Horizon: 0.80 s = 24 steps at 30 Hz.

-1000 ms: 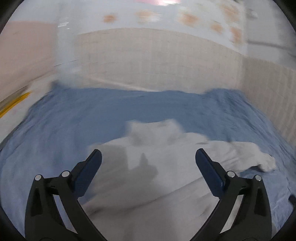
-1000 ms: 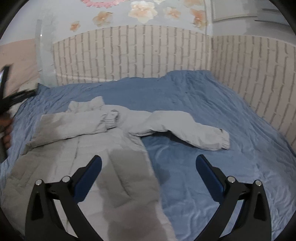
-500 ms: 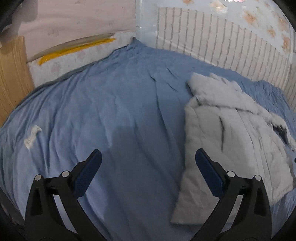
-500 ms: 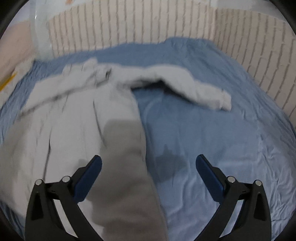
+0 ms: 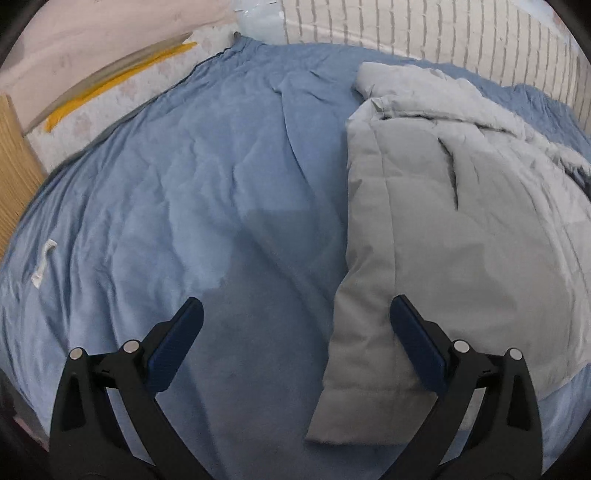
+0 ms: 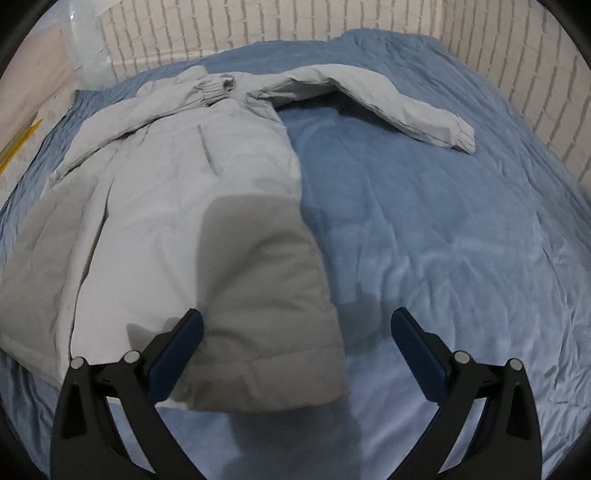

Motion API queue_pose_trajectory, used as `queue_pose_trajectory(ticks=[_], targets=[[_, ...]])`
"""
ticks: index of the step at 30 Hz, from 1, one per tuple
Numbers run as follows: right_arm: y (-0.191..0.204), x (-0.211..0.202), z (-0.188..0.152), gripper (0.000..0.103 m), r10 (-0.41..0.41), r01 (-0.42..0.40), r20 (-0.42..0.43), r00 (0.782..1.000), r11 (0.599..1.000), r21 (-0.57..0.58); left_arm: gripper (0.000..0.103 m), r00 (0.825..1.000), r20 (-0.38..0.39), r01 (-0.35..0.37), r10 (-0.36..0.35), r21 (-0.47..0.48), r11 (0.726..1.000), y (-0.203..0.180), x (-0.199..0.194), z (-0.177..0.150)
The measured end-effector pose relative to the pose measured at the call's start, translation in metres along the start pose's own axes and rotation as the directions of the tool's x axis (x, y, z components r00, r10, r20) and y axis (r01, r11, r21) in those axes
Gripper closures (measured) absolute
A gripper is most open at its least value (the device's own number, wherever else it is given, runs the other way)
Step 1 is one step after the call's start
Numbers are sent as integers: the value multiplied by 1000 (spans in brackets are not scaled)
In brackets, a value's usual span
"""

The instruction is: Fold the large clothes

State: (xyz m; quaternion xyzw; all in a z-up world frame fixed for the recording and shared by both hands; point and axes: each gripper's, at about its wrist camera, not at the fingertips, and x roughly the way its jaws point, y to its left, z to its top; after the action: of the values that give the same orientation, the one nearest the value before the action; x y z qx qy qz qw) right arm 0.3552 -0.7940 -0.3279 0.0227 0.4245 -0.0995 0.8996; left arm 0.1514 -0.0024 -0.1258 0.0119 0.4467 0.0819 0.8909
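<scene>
A long light-grey padded coat (image 6: 192, 192) lies flat on a blue bedsheet (image 6: 443, 229). One sleeve (image 6: 388, 99) stretches out to the right; the other sleeve (image 6: 122, 125) is folded across the chest. In the left wrist view the coat (image 5: 461, 221) fills the right half. My left gripper (image 5: 295, 332) is open and empty above the coat's left hem edge. My right gripper (image 6: 295, 343) is open and empty above the coat's lower right hem corner (image 6: 314, 369).
A brick-patterned wall (image 6: 295, 22) runs behind and to the right of the bed. The floor with a yellow strip (image 5: 118, 85) and a wooden panel (image 5: 14, 162) lie left of the bed. A small white scrap (image 5: 43, 262) lies on the sheet.
The left gripper swung left from over the coat, now viewing its left edge and bare sheet. The right gripper dropped lower and closer to the coat's hem.
</scene>
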Motion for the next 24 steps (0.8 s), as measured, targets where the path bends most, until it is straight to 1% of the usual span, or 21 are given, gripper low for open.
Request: queue_pose_trajectory(ticks=[2,3,4,5,6,7,8,9,10,11,12,14,15,16,20,23,24], targets=[[3,2,0,2,5,-5,-10,1000,1000,-6,3,1000,-12,15,-15,-11,1000,-3,11,-5],[5,5,2,2,17,-17,-21,1000,1000,1,3,999,-33,41,-42,-34,999,-2,18,-9],[5,6,2,2,33,-33,-25,999,999,5,6,996,-52,66,-69,-51,997,-3,25,-11],[7,9,3,16,57,-57,-31,998,998,5,15,993,-64,94,-98,-53,994,-3,32,-12],[9,11,4,37,82,-82,-42,996,997,1,21,991,-72,114,-117,-49,992,-9,39,-10],[11,14,4,48,96,-96,-64,993,995,0,36,989,-76,126,-128,-37,991,-13,42,-9],[14,15,4,68,100,-100,-69,993,995,-4,61,988,-70,135,-136,-9,991,-19,42,-7],[18,13,4,76,109,-110,-68,992,994,-16,82,985,-66,160,-159,23,987,-24,39,-7],[22,12,3,79,105,-108,-70,992,994,-31,89,980,-74,190,-184,71,979,-35,36,-6],[28,10,2,84,88,-92,-69,994,994,-60,92,982,-60,187,-182,90,978,-40,31,-5],[33,8,1,88,75,-80,-66,995,993,-83,93,980,-57,198,-193,96,976,-41,27,-4],[38,2,1,91,50,-57,-63,997,993,-103,96,973,-58,225,-221,61,973,-33,24,-2],[39,-3,1,92,50,-56,-60,997,994,-91,97,970,-55,240,-238,38,970,-27,20,0],[38,-8,0,92,52,-56,-55,997,995,-77,98,968,-48,248,-247,36,968,-23,15,1],[44,-34,-7,94,70,-70,-28,997,997,-33,100,965,-12,261,-261,63,963,-14,-9,9],[56,-57,-13,94,94,-94,0,996,995,-35,102,966,5,257,-258,72,964,1,-28,16],[62,-65,-19,94,101,-101,5,995,994,-46,102,970,16,241,-243,90,966,8,-37,17]])
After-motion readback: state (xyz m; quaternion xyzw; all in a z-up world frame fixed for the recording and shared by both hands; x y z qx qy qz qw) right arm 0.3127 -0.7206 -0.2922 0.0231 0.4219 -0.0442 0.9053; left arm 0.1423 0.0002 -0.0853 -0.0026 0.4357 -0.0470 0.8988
